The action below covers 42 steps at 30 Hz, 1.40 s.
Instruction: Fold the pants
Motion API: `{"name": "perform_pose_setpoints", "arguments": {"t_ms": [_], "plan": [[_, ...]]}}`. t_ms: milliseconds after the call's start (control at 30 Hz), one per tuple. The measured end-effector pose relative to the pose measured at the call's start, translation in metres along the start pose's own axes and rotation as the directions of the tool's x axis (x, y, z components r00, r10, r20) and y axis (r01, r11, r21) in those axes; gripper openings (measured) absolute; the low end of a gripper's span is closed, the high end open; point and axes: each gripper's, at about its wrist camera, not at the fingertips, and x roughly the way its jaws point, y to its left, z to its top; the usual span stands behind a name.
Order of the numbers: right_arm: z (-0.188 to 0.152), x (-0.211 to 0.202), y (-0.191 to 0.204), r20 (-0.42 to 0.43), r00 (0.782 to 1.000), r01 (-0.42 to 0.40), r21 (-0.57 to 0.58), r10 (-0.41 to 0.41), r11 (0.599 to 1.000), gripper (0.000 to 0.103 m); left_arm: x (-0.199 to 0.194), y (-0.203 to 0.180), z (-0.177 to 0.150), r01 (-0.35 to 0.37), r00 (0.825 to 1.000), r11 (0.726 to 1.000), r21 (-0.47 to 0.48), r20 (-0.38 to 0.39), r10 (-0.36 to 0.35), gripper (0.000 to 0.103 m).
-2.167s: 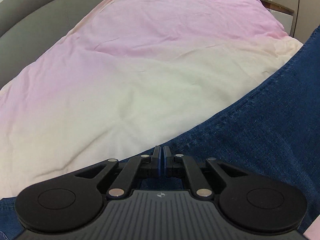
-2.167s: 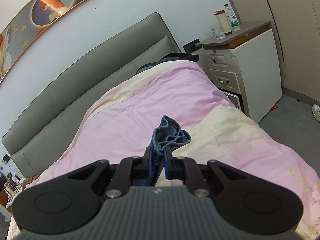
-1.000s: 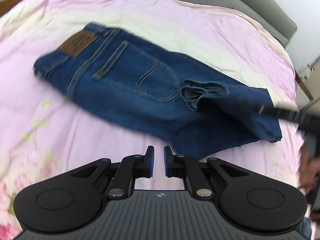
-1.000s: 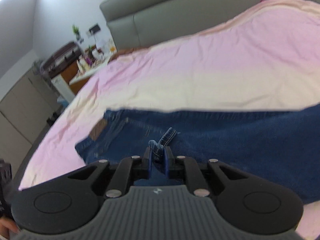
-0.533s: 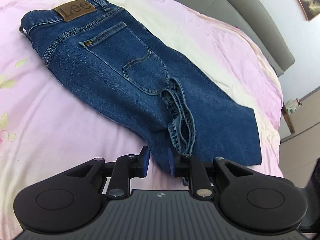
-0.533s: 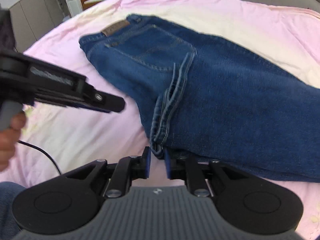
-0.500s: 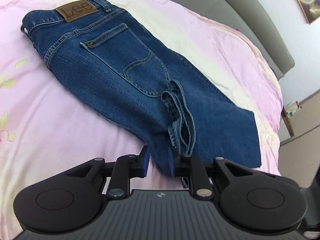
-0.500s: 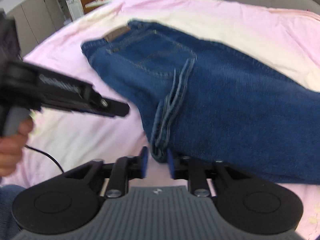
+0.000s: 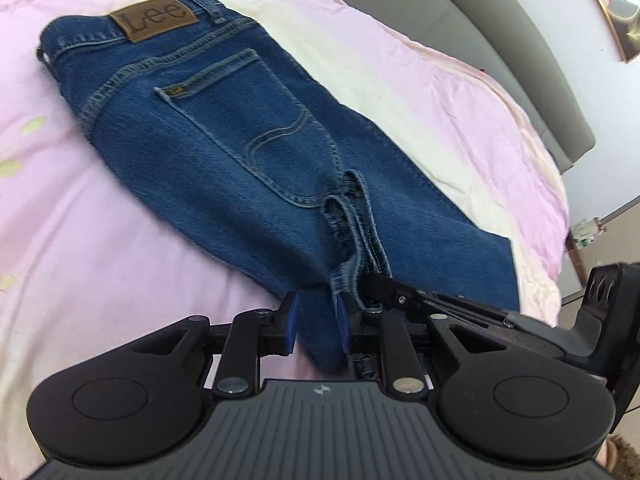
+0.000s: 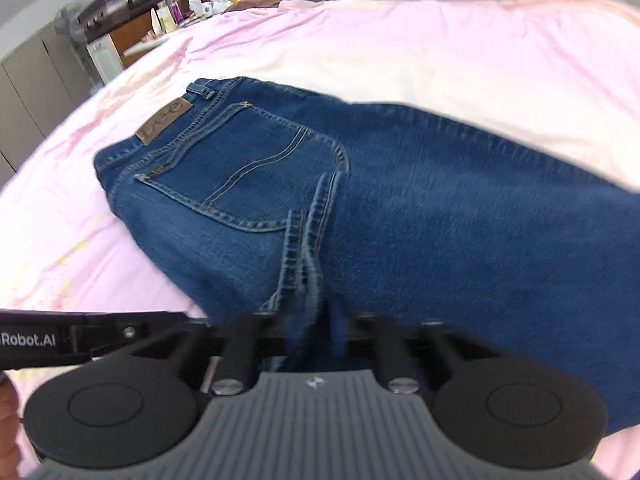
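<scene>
Blue jeans [image 9: 248, 160] lie on the pink bed, folded leg on leg, with the Lee patch [image 9: 154, 20] at the far left and the hems laid back over the seat. My left gripper [image 9: 316, 320] is open, its jaws on either side of the near denim fold. My right gripper [image 10: 316, 328] is blurred; its jaws stand apart around the hem stack [image 10: 304, 248]. The jeans fill the right wrist view [image 10: 440, 220]. The right gripper also shows in the left wrist view [image 9: 400, 292], close beside my left.
The pink and cream duvet [image 9: 100, 248] covers the bed. A grey headboard [image 9: 520, 40] runs behind. A cabinet with bottles [image 10: 132, 32] stands at the far left of the right wrist view. My left gripper's arm [image 10: 80, 336] crosses the lower left.
The right gripper opened and let go of the hems on the seat. The left gripper moved in so that the near fold lies between its open jaws. Both grippers now sit side by side.
</scene>
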Motion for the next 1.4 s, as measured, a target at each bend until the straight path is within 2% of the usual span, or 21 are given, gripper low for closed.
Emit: {"name": "perform_pose_setpoints", "arguments": {"t_ms": [167, 233, 300, 400, 500, 667, 733, 767, 867, 967, 1000, 1033, 1067, 1167, 1200, 1233, 1300, 1333, 1367, 1400], "plan": [[0.001, -0.022, -0.015, 0.036, 0.993, -0.119, 0.074, 0.116, 0.990, 0.000, 0.013, 0.006, 0.002, 0.090, 0.996, 0.991, -0.098, -0.013, -0.091, 0.037], [-0.002, -0.029, -0.013, 0.031, 0.991, -0.131, 0.067, 0.129, 0.989, 0.000, 0.017, 0.007, 0.002, 0.110, 0.994, 0.987, -0.118, -0.006, -0.111, 0.047], [-0.006, -0.026, -0.009, 0.013, 0.992, -0.123, 0.043, 0.123, 0.991, 0.000, 0.019, 0.007, 0.003, 0.110, 0.994, 0.986, -0.128, 0.001, -0.111, 0.056], [-0.012, -0.011, -0.008, -0.010, 0.991, -0.133, 0.076, 0.134, 0.988, 0.000, 0.021, 0.007, 0.003, 0.085, 0.996, 0.987, -0.134, -0.001, -0.086, 0.068], [-0.019, 0.004, -0.003, -0.015, 0.992, -0.121, 0.072, 0.122, 0.990, 0.002, 0.028, 0.006, 0.005, 0.063, 0.998, 0.990, -0.123, -0.020, -0.066, 0.071], [-0.023, 0.003, -0.008, 0.001, 0.987, -0.160, 0.072, 0.161, 0.984, 0.016, 0.043, -0.008, 0.003, 0.030, 0.998, 0.998, -0.057, -0.060, -0.034, 0.072], [-0.022, -0.007, -0.009, -0.011, 0.987, -0.158, 0.054, 0.158, 0.986, 0.035, 0.048, -0.014, 0.001, 0.017, 0.998, 0.999, -0.032, -0.061, -0.019, 0.074], [-0.023, -0.013, -0.009, -0.013, 0.990, -0.141, 0.035, 0.141, 0.989, 0.037, 0.051, -0.017, -0.001, 0.004, 0.998, 1.000, -0.021, -0.059, -0.005, 0.074], [-0.030, -0.033, -0.015, -0.004, 0.998, -0.064, -0.022, 0.064, 0.998, 0.039, 0.060, -0.024, -0.007, -0.046, 0.998, 0.999, 0.011, -0.044, 0.046, 0.073], [-0.041, -0.047, -0.036, -0.005, 1.000, -0.014, 0.033, 0.014, 0.999, 0.040, 0.065, -0.037, -0.012, -0.076, 0.997, 0.994, 0.073, -0.025, 0.078, 0.068], [-0.045, -0.049, -0.043, -0.012, 1.000, -0.009, 0.063, 0.010, 0.998, 0.040, 0.064, -0.041, -0.013, -0.095, 0.995, 0.991, 0.094, -0.016, 0.097, 0.059], [-0.049, -0.052, -0.050, -0.021, 1.000, -0.006, 0.090, 0.007, 0.996, 0.040, 0.063, -0.046, -0.015, -0.128, 0.992, 0.985, 0.114, -0.001, 0.129, 0.046], [-0.053, -0.053, -0.056, -0.026, 1.000, -0.002, 0.111, 0.005, 0.994, 0.040, 0.062, -0.050, -0.017, -0.156, 0.988, 0.979, 0.132, 0.010, 0.156, 0.040], [-0.065, -0.062, -0.070, -0.022, 1.000, 0.014, 0.149, -0.011, 0.989, 0.040, 0.050, -0.056, -0.019, -0.159, 0.987, 0.975, 0.153, 0.046, 0.154, 0.023], [-0.068, -0.065, -0.073, -0.019, 1.000, 0.016, 0.157, -0.014, 0.987, 0.040, 0.046, -0.058, -0.020, -0.130, 0.991, 0.979, 0.157, 0.050, 0.123, 0.013], [-0.071, -0.067, -0.076, -0.015, 1.000, 0.017, 0.167, -0.015, 0.986, 0.040, 0.043, -0.060, -0.021, -0.103, 0.994, 0.982, 0.159, 0.058, 0.095, 0.012], [-0.076, -0.071, -0.082, -0.011, 1.000, 0.022, 0.191, -0.020, 0.981, 0.040, 0.047, -0.062, -0.020, -0.146, 0.989, 0.973, 0.179, 0.058, 0.138, 0.015], [-0.079, -0.072, -0.085, -0.011, 1.000, 0.022, 0.199, -0.021, 0.980, 0.040, 0.054, -0.063, -0.019, -0.160, 0.987, 0.972, 0.171, 0.042, 0.154, 0.018], [-0.080, -0.073, -0.087, -0.011, 1.000, 0.022, 0.205, -0.020, 0.979, 0.040, 0.059, -0.060, -0.016, -0.143, 0.990, 0.977, 0.155, 0.024, 0.141, 0.020], [-0.083, -0.076, -0.089, -0.011, 1.000, 0.020, 0.207, -0.018, 0.978, 0.040, 0.064, -0.056, -0.014, -0.129, 0.992, 0.982, 0.140, 0.012, 0.129, 0.027]]}}
